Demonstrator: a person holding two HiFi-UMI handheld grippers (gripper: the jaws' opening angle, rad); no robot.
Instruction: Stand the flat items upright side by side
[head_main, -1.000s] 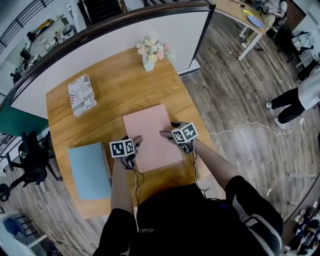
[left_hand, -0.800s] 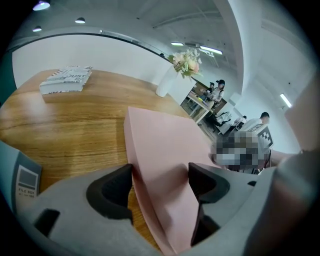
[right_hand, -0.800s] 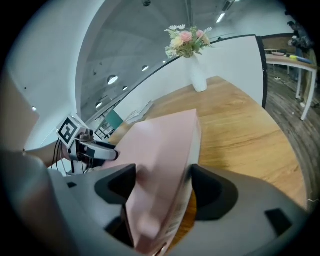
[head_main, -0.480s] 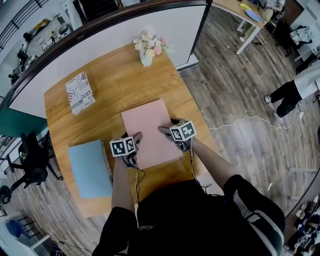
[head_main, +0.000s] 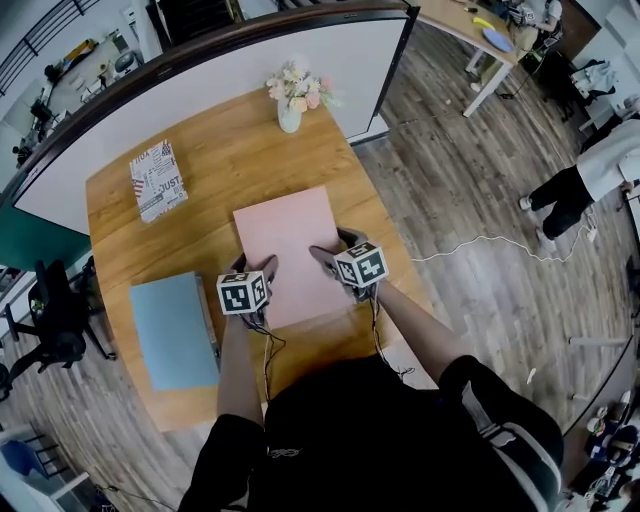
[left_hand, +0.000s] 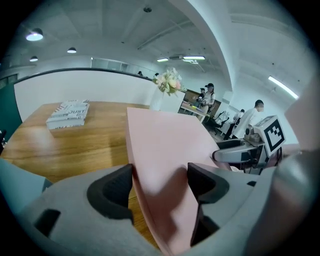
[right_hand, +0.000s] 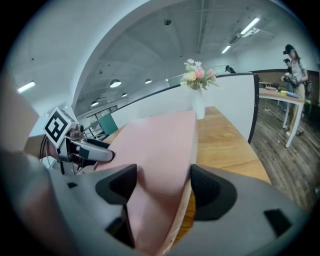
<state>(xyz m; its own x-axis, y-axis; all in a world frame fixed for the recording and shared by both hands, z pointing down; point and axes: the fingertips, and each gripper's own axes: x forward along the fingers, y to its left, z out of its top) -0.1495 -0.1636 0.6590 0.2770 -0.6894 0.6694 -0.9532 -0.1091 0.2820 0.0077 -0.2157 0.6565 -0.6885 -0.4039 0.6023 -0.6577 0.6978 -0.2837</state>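
Note:
A large flat pink item (head_main: 285, 240) lies in the middle of the wooden table (head_main: 220, 150), its near edge raised off the wood. My left gripper (head_main: 256, 266) is shut on its near left corner, and the pink slab (left_hand: 160, 145) fills the gap between those jaws. My right gripper (head_main: 335, 248) is shut on the near right edge, where the pink item (right_hand: 160, 140) sits between its pads. A flat light-blue item (head_main: 172, 330) lies at the table's near left. A patterned book (head_main: 158, 180) lies flat at the far left.
A vase of flowers (head_main: 291, 100) stands at the table's far edge against a white partition (head_main: 200, 80). An office chair (head_main: 50, 320) is left of the table. A person (head_main: 590, 180) stands on the floor to the right.
Both grippers have risen with the pink item, whose near edge has come up off the table. The blue item and patterned book have not moved.

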